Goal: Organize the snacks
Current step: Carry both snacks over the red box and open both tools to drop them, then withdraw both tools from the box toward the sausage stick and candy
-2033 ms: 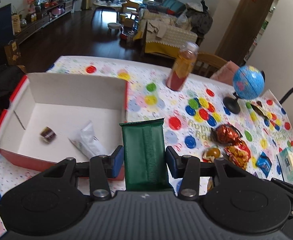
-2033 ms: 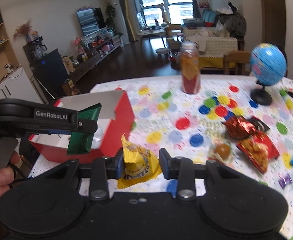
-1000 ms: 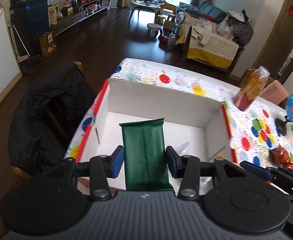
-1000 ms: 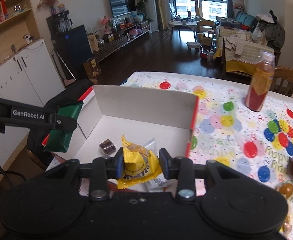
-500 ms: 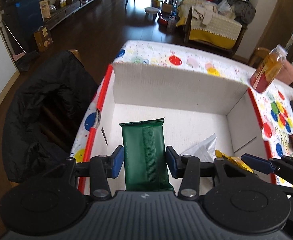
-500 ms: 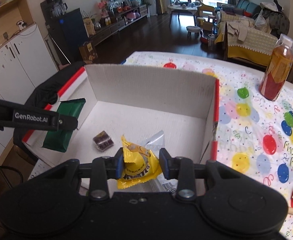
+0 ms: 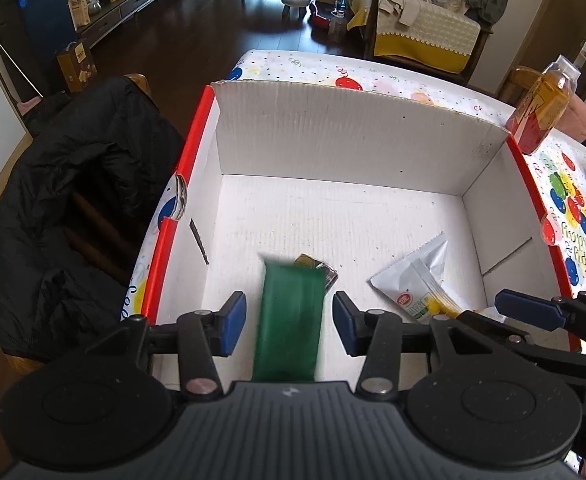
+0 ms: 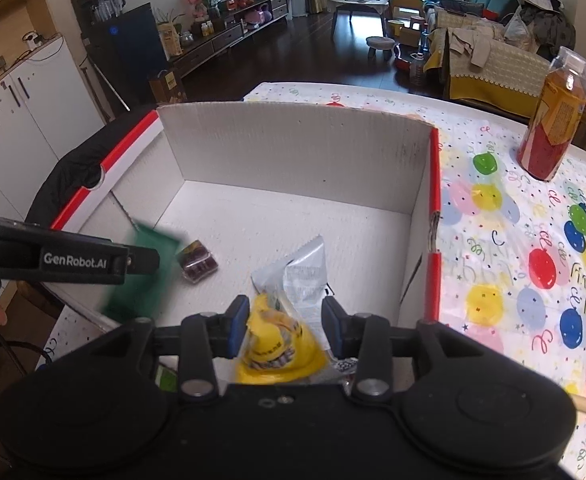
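two blurred packets, green packet (image 7: 289, 324), yellow packet (image 8: 279, 350)

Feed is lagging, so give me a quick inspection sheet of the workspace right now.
Surface: table under a balloon-print cloth.
Job's things: white box with red rim holds a silver packet and a small dark snack; green packet and yellow packet, both blurred, sit between open jaws over the box.
Clutter: bottle upright; foil snacks at the table's right edge.
Grippers: left gripper open; right gripper open.
Cables: nothing seen.
Surroundings: black jacket on a chair, living room beyond.
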Tool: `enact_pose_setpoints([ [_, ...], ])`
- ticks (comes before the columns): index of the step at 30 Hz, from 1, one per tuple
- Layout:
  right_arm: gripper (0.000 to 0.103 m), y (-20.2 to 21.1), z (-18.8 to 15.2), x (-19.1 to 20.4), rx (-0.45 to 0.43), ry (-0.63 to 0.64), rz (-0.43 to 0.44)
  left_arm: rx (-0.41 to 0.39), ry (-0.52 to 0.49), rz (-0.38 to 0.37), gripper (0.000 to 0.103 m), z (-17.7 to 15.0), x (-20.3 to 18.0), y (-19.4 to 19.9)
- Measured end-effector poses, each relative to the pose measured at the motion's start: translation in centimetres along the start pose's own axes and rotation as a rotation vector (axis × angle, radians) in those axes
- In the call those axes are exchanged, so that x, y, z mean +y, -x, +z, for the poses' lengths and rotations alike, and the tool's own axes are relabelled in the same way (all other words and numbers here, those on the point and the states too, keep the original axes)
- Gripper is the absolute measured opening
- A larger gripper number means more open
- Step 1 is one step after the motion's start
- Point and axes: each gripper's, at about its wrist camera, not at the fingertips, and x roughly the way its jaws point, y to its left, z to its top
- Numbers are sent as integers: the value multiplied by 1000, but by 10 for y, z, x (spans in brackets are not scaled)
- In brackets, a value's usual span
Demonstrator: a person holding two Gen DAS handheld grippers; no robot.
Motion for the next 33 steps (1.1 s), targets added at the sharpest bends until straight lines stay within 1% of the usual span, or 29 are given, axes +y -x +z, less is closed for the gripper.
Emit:
enact_pose_setpoints([
  [2, 40, 3, -1, -1, -6, -9, -3, -10, 7, -5, 60, -1, 1, 2],
  [6, 45, 12, -3, -2, -24, -30, 0, -23, 25, -23, 61, -4, 4, 10],
  [10, 59, 27, -4, -3, -57, -53, 0, -54, 22, -37, 61, -6, 4, 23],
  [12, 60, 35, -6, -3, -73, -64, 3, -71, 15, -43, 64, -8, 2, 31],
  [14, 66, 43, -8, -3, -87, -73, 7, -88, 8, -43, 67, -10, 1, 39],
  [16, 70, 52, -10, -3, -105, -83, 7, -106, 1, -54, 67, -12, 0, 49],
  [18, 72, 61, -12, -4, -119, -96, 8, -124, -5, -61, 70, -13, -1, 57],
  [22, 81, 80, -17, -5, -152, -123, 7, -156, -18, -94, 74, -19, -6, 74],
  [25, 83, 95, -21, -8, -176, -161, 13, -181, -27, -118, 78, -23, -10, 87],
  [28, 87, 108, -26, -11, -197, -189, 7, -202, -50, -133, 80, -27, -17, 97],
  [33, 88, 127, -37, -15, -230, -212, -10, -230, -84, -169, 84, -33, -29, 110],
])
